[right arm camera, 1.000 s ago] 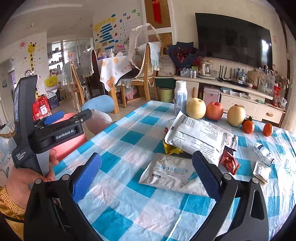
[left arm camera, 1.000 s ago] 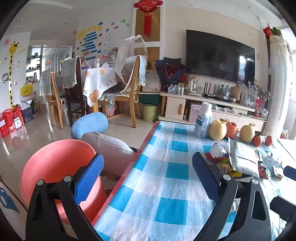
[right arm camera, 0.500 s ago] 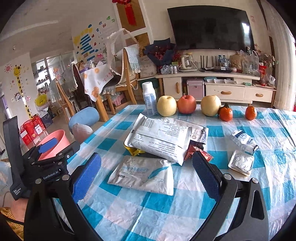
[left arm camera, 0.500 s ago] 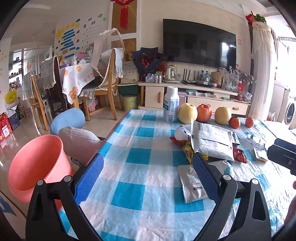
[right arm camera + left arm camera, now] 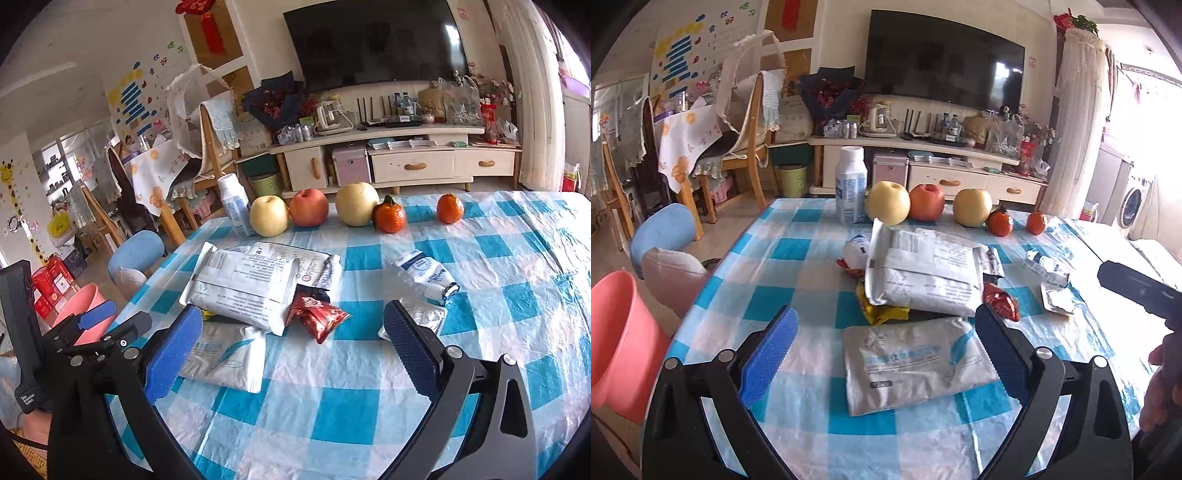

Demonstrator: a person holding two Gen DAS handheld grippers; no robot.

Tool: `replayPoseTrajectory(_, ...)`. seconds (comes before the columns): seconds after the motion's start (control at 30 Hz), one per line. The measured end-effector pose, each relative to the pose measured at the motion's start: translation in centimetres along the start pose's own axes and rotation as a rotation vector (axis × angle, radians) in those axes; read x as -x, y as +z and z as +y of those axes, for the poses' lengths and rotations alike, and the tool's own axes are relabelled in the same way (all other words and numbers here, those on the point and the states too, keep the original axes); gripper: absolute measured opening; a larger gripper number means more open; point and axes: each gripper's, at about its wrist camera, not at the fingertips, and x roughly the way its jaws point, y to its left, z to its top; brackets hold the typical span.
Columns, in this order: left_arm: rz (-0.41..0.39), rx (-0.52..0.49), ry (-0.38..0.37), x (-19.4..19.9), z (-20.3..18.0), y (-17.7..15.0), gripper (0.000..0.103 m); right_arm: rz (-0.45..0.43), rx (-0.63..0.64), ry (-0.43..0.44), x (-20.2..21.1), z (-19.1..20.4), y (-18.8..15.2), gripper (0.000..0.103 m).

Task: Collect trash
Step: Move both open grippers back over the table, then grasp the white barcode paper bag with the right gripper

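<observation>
Trash lies in the middle of the checked tablecloth (image 5: 798,254): a flat white pouch (image 5: 916,363) nearest me, a big grey-white bag (image 5: 923,273) behind it, a yellow wrapper (image 5: 882,310), a red wrapper (image 5: 1001,302) and foil pieces (image 5: 1054,299). My left gripper (image 5: 882,354) is open, its fingers straddling the white pouch from above. My right gripper (image 5: 291,350) is open too, hovering over the red wrapper (image 5: 317,314), with the white pouch (image 5: 225,358) at its left finger and a crushed milk carton (image 5: 424,277) beyond. A pink bin (image 5: 617,332) stands left of the table.
A milk bottle (image 5: 851,184), apples, a pear (image 5: 971,206) and two tangerines line the table's far edge. A blue stool (image 5: 661,232) and a cushioned seat sit by the left edge. A TV cabinet and dining chairs stand further back. A hand shows at right.
Both grippers have swung right and advanced over the table toward the trash pile. The pink bin has slid to the left edge of the left wrist view. Both stayed open.
</observation>
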Motion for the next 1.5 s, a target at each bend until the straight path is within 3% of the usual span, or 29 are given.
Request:
replayPoseTrajectory(0.23, 0.084, 0.1, -0.096, -4.3, -1.8, 3.7, 0.095, 0.026, -0.05, -0.053, -1.1, -4.1, 1.6, 0.099)
replayPoseTrajectory(0.5, 0.209, 0.234, 0.106, -12.3, -1.6, 8.7, 0.095, 0.068, -0.047, -0.045, -2.2, -5.1, 2.0, 0.099)
replayPoseTrajectory(0.67, 0.359, 0.127, 0.225, -16.8, -2.8, 8.2, 0.095, 0.102, -0.06, -0.045, -3.0, -5.8, 2.0, 0.099)
replayPoseTrajectory(0.73, 0.386, 0.069, 0.23, -17.3, -3.5, 7.5, 0.095, 0.116, -0.067, -0.041, -3.3, -6.0, 2.1, 0.099)
replayPoseTrajectory(0.9, 0.43, -0.043, 0.209, -16.2, -4.6, 5.2, 0.095, 0.133, -0.064, -0.02, -3.3, -6.0, 2.0, 0.099)
replayPoseTrajectory(1.07, 0.447, -0.215, 0.131, -13.1, -5.6, 2.9, 0.095, 0.168, -0.042, 0.039, -3.5, -5.3, 1.6, 0.099)
replayPoseTrajectory(1.27, 0.503, -0.305, 0.05, -9.5, -5.3, 0.3, 0.095, 0.264, 0.03, 0.122, -5.1, -2.9, 0.6, 0.099)
replayPoseTrajectory(1.37, 0.43, -0.277, 0.053, -6.9, -4.3, -0.1, 0.095, 0.289, 0.053, 0.175, -5.3, -1.7, 0.0, 0.099)
replayPoseTrajectory(1.5, 0.341, -0.07, 0.032, -3.2, -0.6, 0.0, 0.095, 0.307, 0.136, 0.269, -5.1, 1.0, -0.8, 0.099)
